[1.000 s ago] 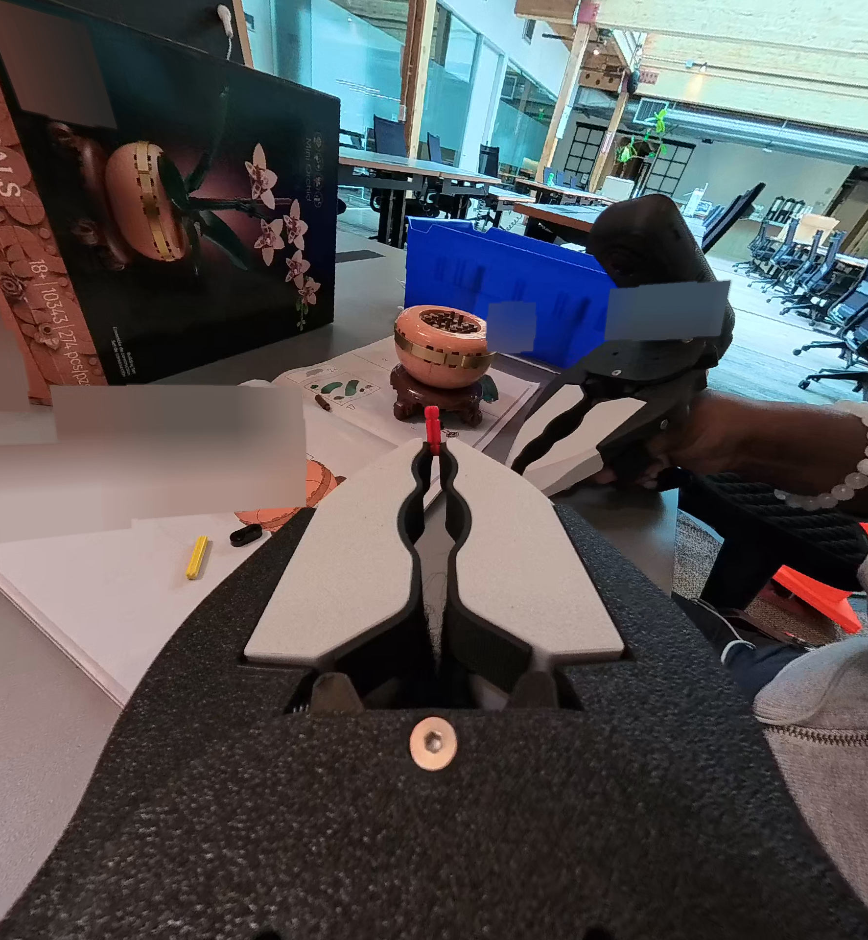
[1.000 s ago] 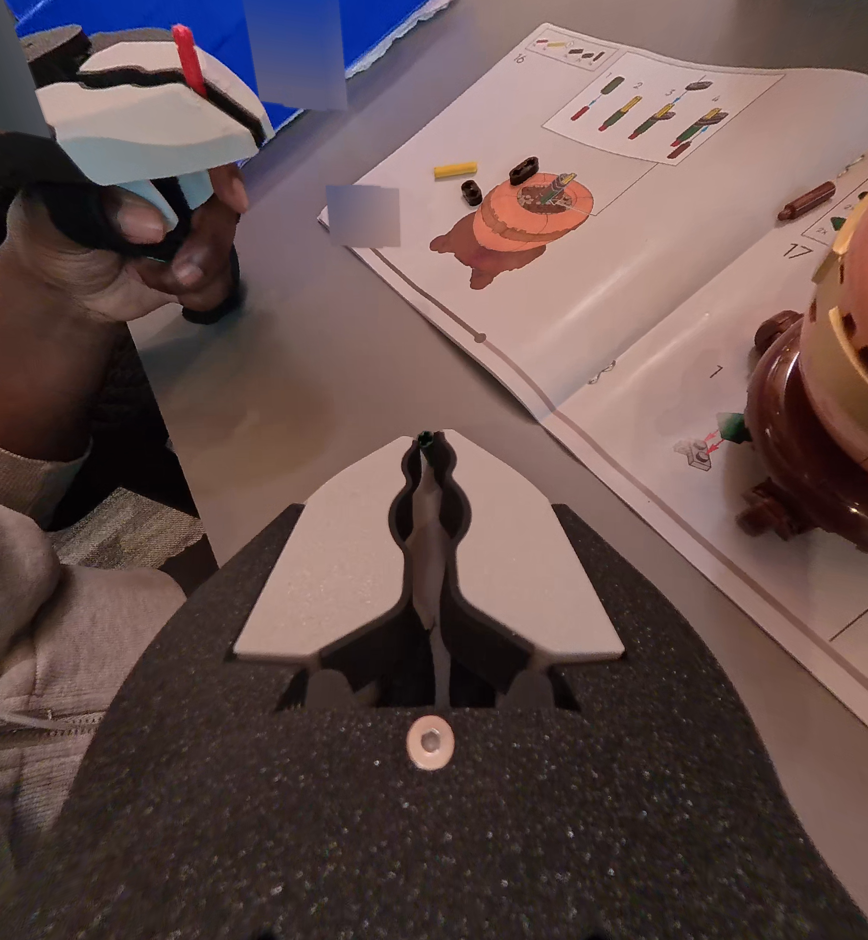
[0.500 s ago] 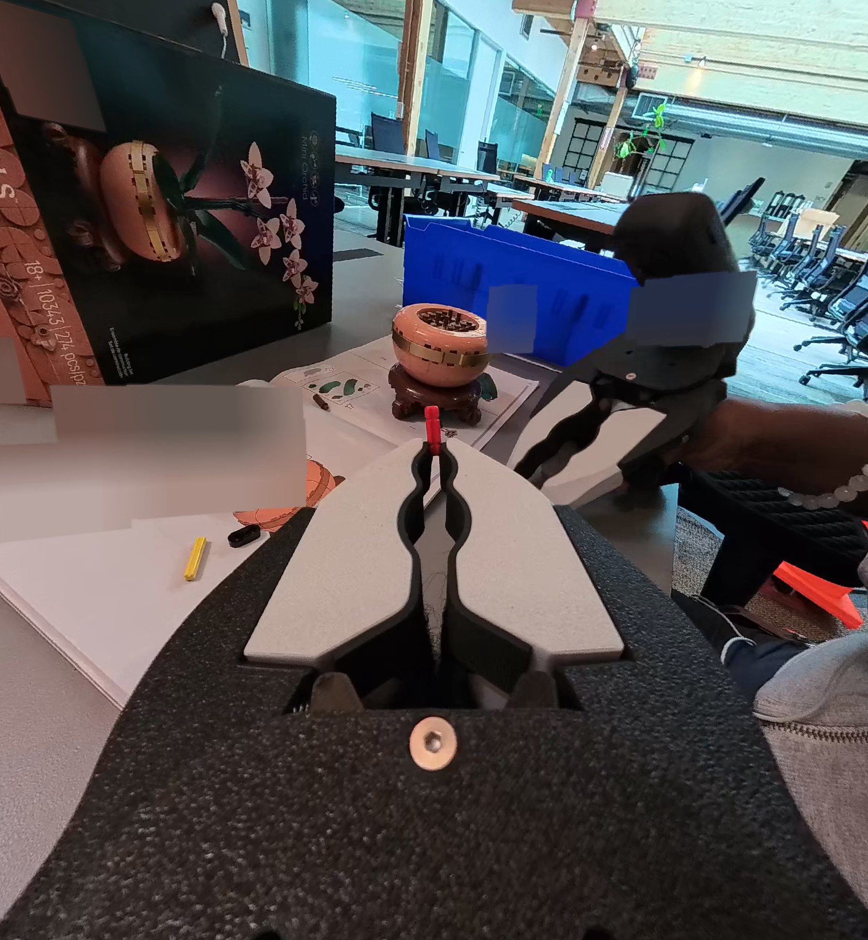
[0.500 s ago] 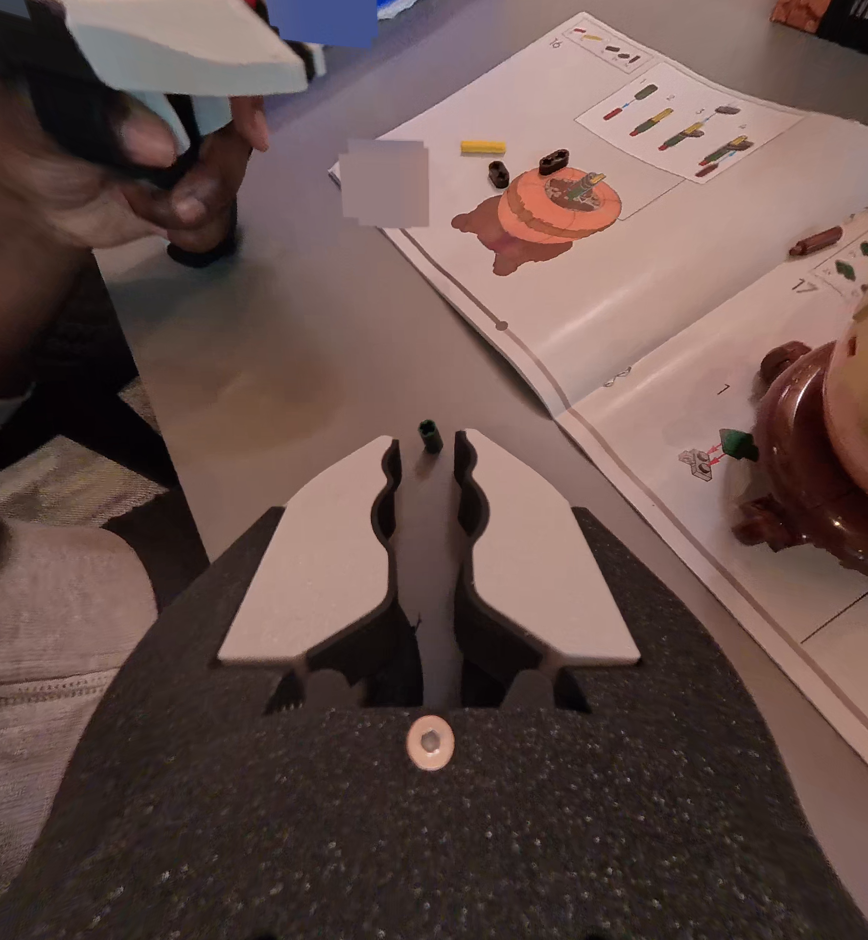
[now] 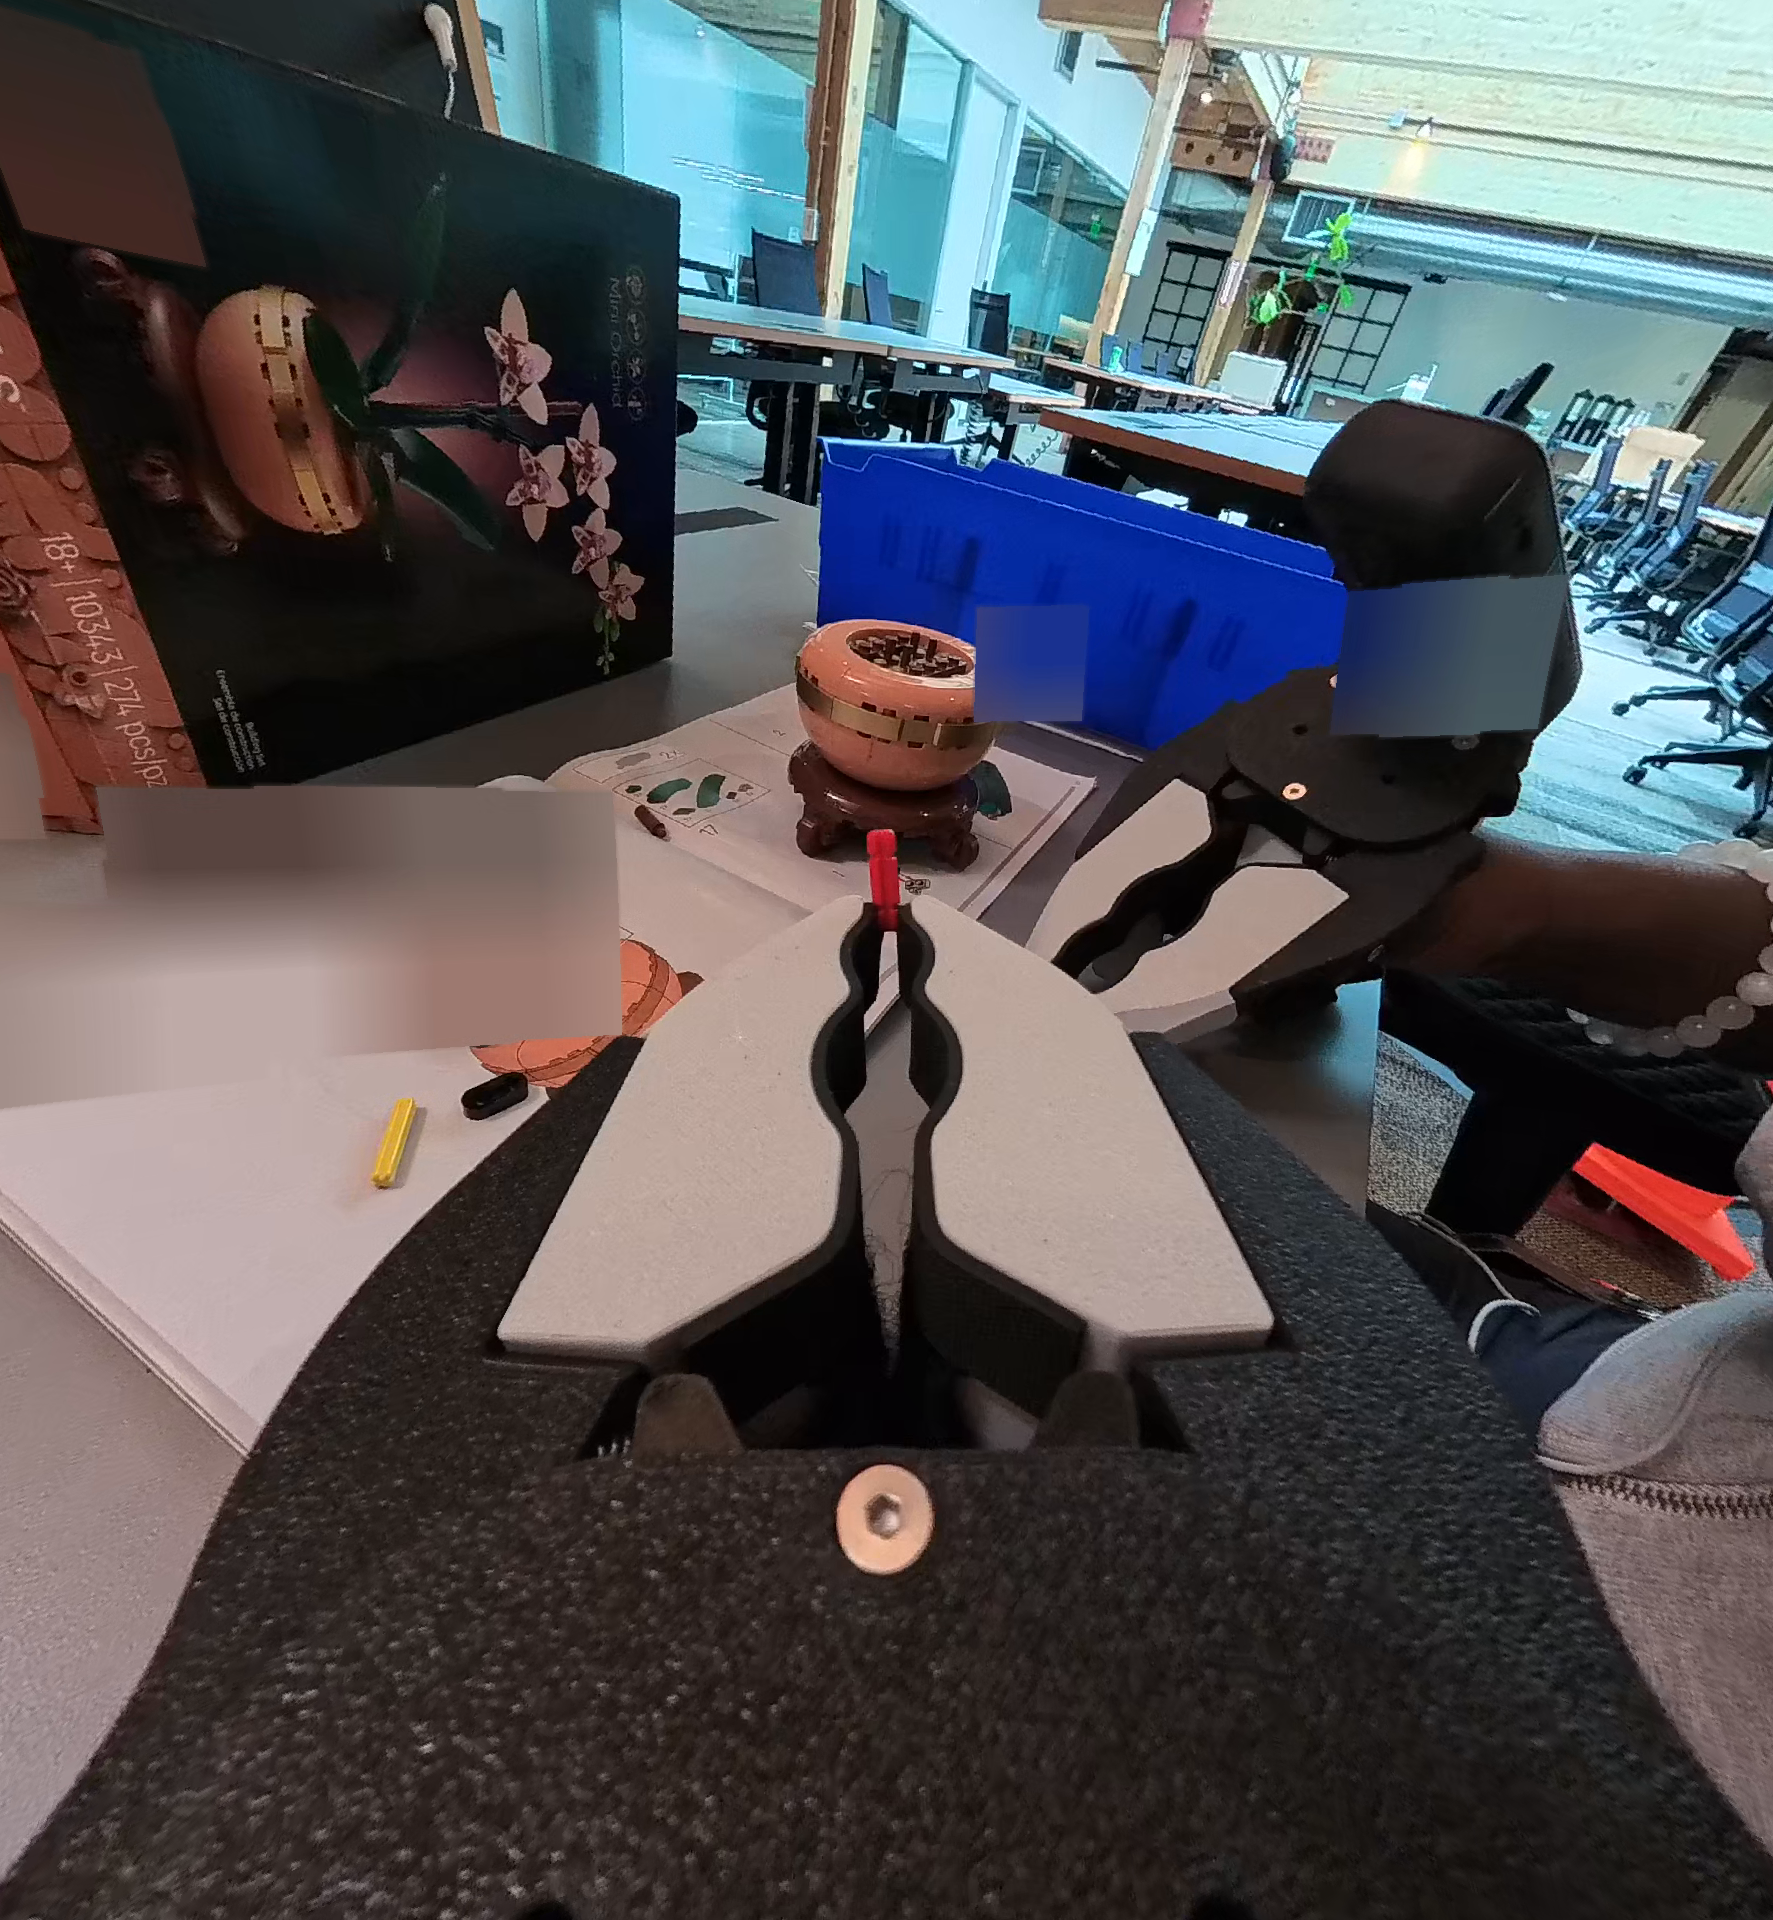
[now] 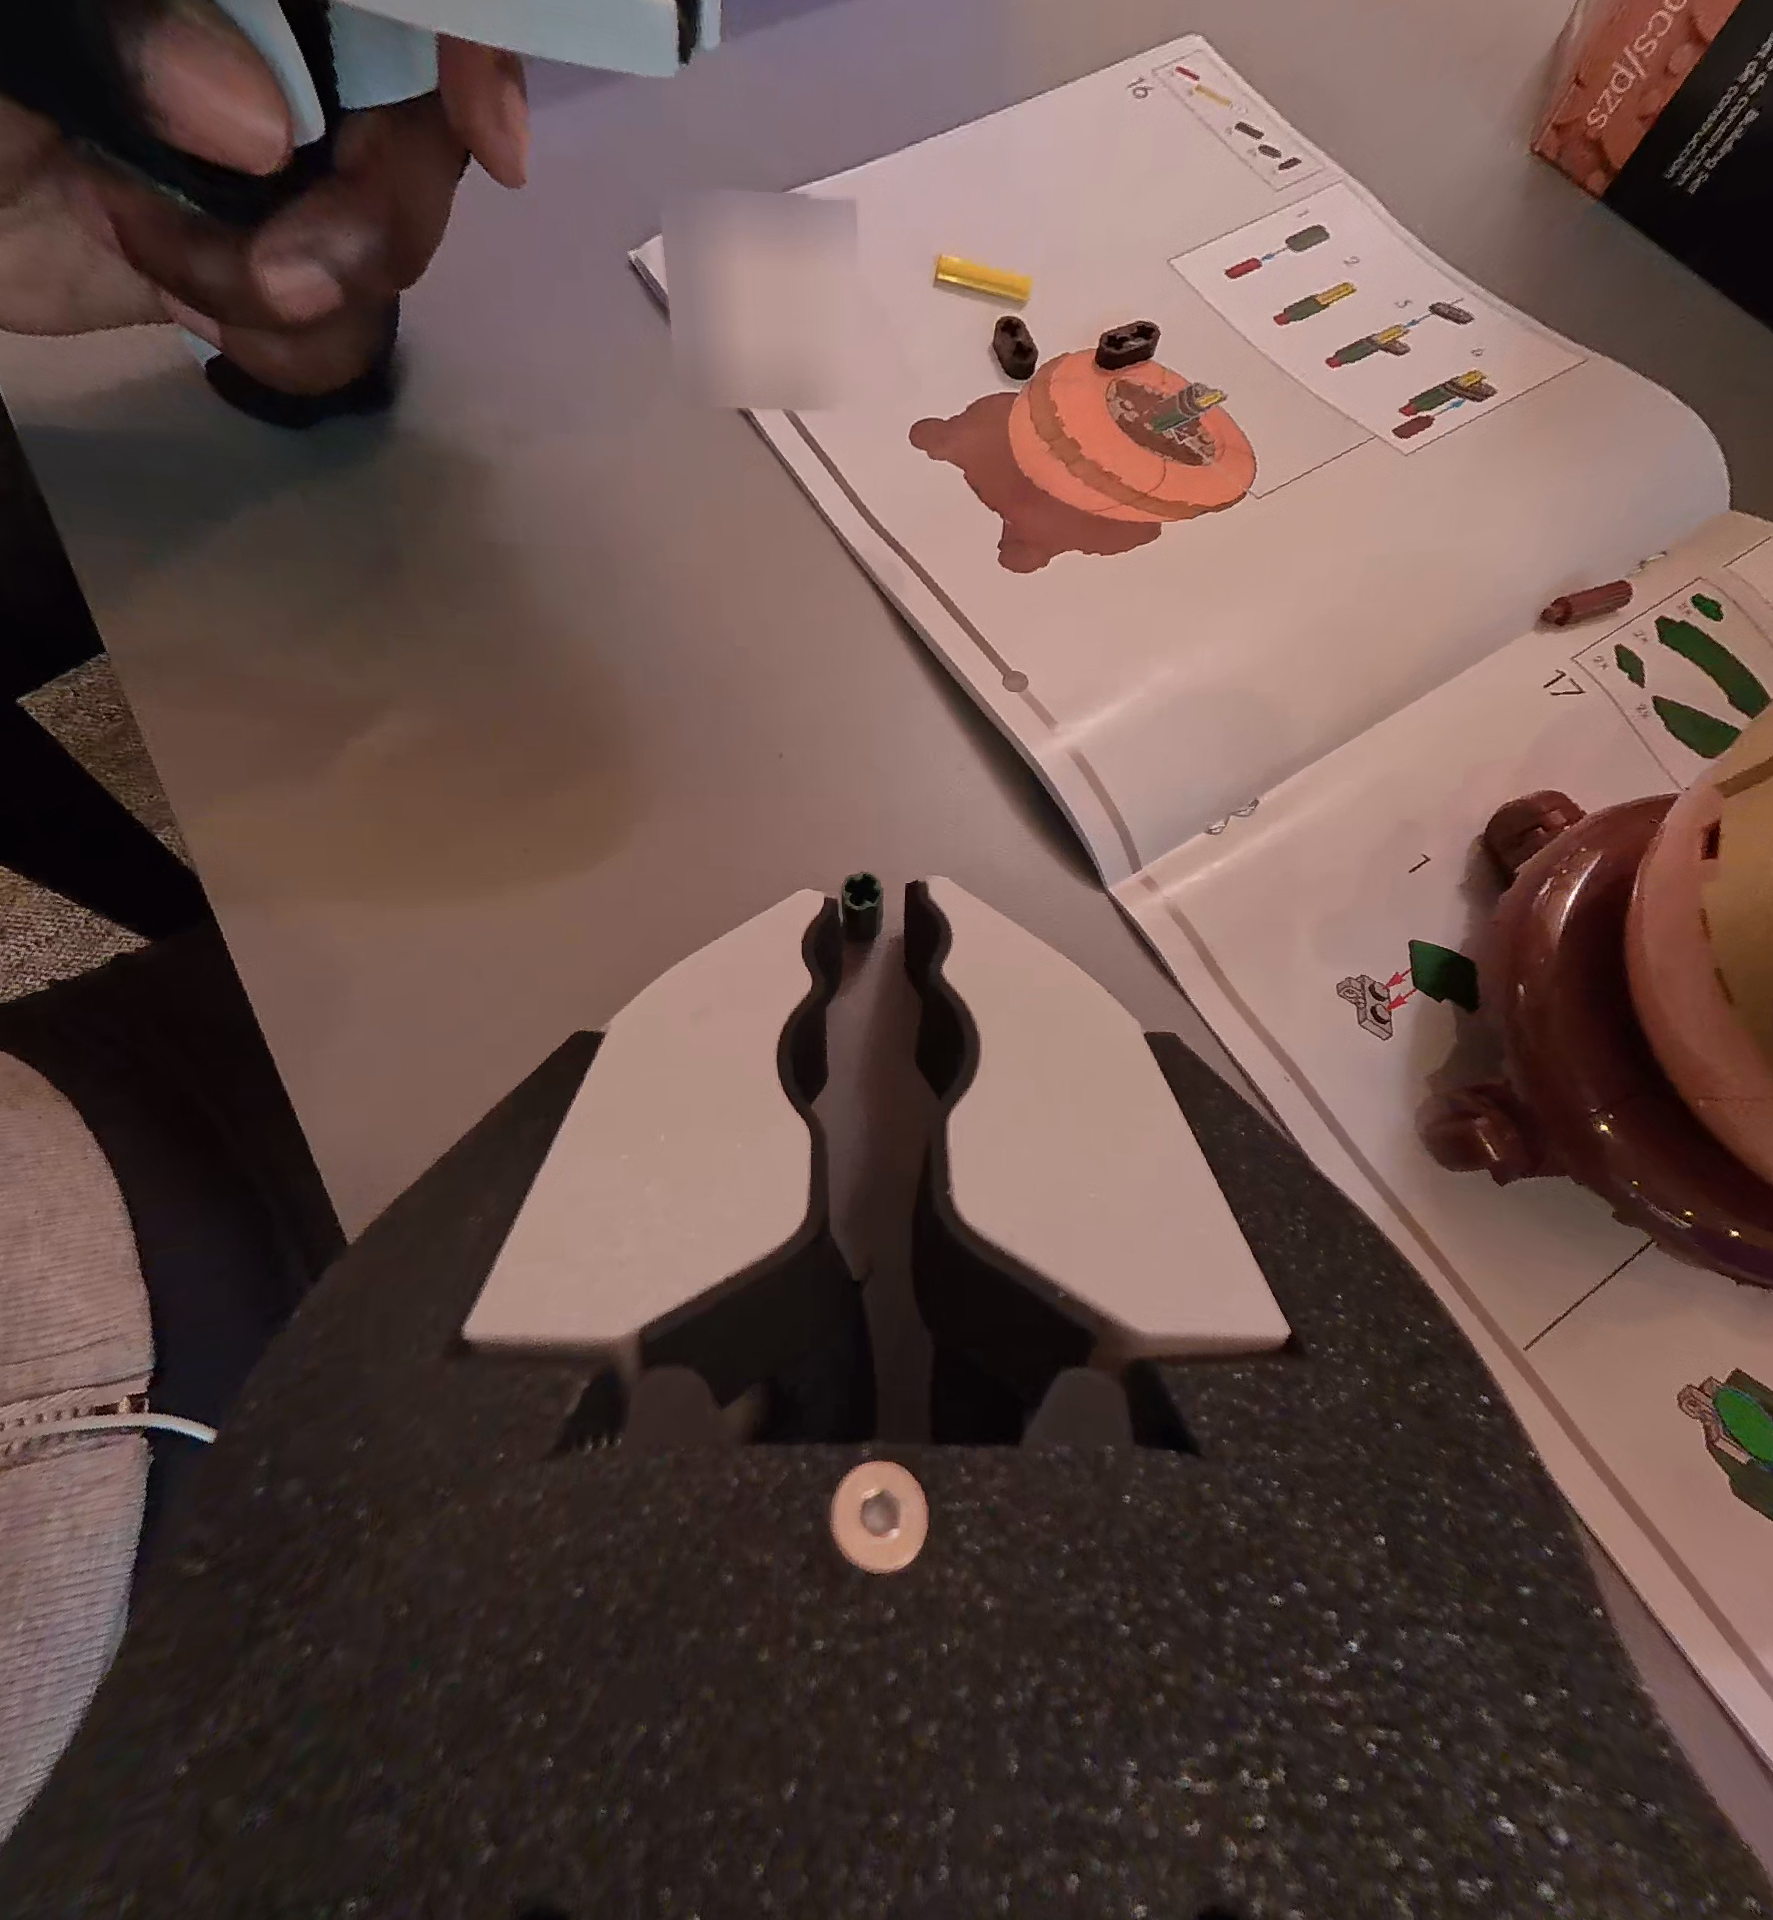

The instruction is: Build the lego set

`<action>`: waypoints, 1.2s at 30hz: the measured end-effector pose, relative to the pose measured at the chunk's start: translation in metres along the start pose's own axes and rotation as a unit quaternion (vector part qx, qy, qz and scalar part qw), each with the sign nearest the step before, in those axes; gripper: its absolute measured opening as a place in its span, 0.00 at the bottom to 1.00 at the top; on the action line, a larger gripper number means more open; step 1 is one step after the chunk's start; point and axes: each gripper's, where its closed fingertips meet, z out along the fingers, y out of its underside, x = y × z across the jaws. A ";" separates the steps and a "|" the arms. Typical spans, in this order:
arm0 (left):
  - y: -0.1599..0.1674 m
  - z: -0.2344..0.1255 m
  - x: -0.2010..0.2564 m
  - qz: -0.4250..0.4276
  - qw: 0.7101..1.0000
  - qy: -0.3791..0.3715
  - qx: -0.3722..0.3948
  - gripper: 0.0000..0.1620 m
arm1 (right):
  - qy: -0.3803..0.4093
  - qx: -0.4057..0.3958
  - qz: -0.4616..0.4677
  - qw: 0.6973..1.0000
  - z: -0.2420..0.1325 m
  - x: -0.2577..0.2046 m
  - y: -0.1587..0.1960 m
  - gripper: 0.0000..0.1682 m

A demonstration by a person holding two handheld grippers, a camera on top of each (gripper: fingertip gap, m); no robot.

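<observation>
Listing by size, biggest first:
table: grey top (image 6: 570, 665), carries everything below
set box: dark box (image 5: 342, 468) standing upright at the far left of the left wrist view, behind the booklet
bin: blue bin (image 5: 1069, 623) at the back, behind the pot
booklet: instruction booklet (image 6: 1225, 582) lying open and flat; loose parts and the pot sit on its pages
pot: built peach pot with gold band on a brown stand (image 5: 894, 727), upright on the far page of the booklet
left gripper: left gripper (image 5: 887, 920) clenched on a red pin (image 5: 882, 871); pin held at the tips, sticking up past them
right gripper: right gripper (image 6: 877, 914) parted by a narrow gap; a dark green connector (image 6: 861, 906) sits between the tips against the left one; cannot tell if it is pinched
right gripper, far view: low over the table edge to the right of the booklet
yellow axle: yellow axle (image 6: 983, 278) loose on the near page
links: 2 black links (image 6: 1069, 343) just beside the axle, on the printed pot picture
brown pin: brown pin (image 6: 1586, 603) lying near the booklet fold
</observation>
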 end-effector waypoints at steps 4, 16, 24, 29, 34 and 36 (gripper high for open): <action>0.000 0.000 0.000 0.000 1.000 0.000 0.000 0.01 | -0.003 -0.003 0.000 1.000 0.002 -0.001 0.000 0.04; -0.010 0.004 0.037 0.017 0.993 0.107 0.053 0.01 | -0.195 0.239 0.019 0.951 -0.068 -0.033 -0.119 0.03; 0.001 0.009 0.048 0.064 0.992 0.110 0.013 0.01 | -0.225 0.166 -0.025 0.960 -0.049 -0.040 -0.113 0.03; 0.006 0.011 0.054 0.095 0.989 0.114 -0.001 0.01 | -0.257 0.132 0.006 0.957 -0.049 -0.041 -0.104 0.03; 0.007 0.011 0.055 0.099 0.988 0.116 -0.002 0.01 | -0.265 0.134 0.021 0.955 -0.048 -0.039 -0.101 0.03; 0.008 0.011 0.055 0.102 0.988 0.116 -0.007 0.01 | -0.266 0.136 0.022 0.954 -0.048 -0.039 -0.101 0.03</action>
